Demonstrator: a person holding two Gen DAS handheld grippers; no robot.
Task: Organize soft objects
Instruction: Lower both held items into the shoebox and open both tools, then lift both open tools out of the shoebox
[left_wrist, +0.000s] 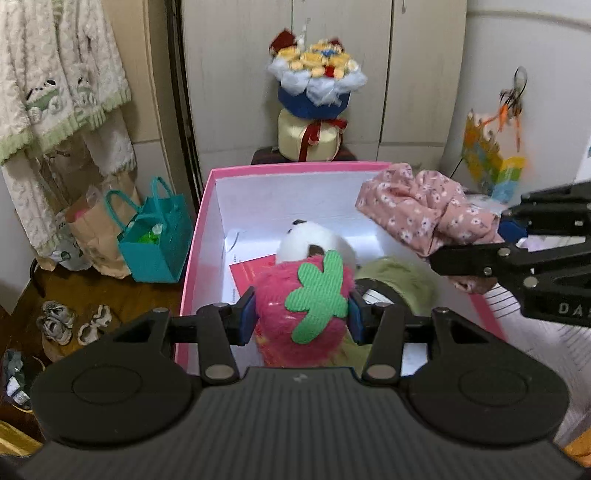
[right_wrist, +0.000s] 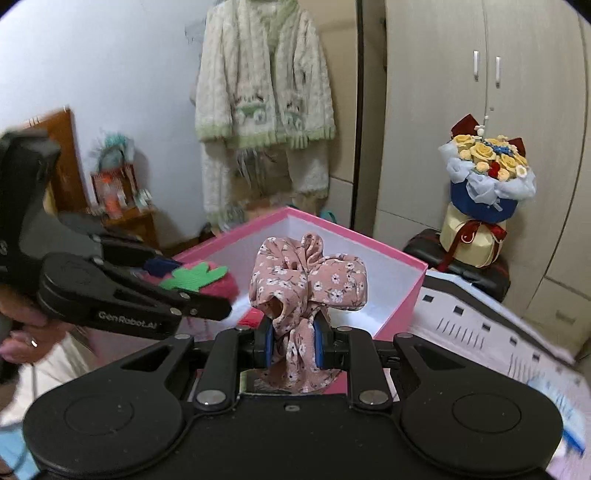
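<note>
Here the left gripper (left_wrist: 301, 314) clamps the strawberry plush (left_wrist: 295, 306) at lower centre over the pink box (left_wrist: 199, 229), while the right gripper (right_wrist: 293, 341) pinches the floral cloth (right_wrist: 306, 280) mid-frame, which could snag the rim or drape outside if released early.

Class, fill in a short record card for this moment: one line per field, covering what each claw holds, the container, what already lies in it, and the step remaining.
left claw: shut on pink strawberry plush, held over the box
right claw: shut on floral pink cloth, bunched, above the box's near edge
container: pink box, open, white inside
already in box: panda plush, green soft item, red card
remaining step: both held items not yet released
</note>
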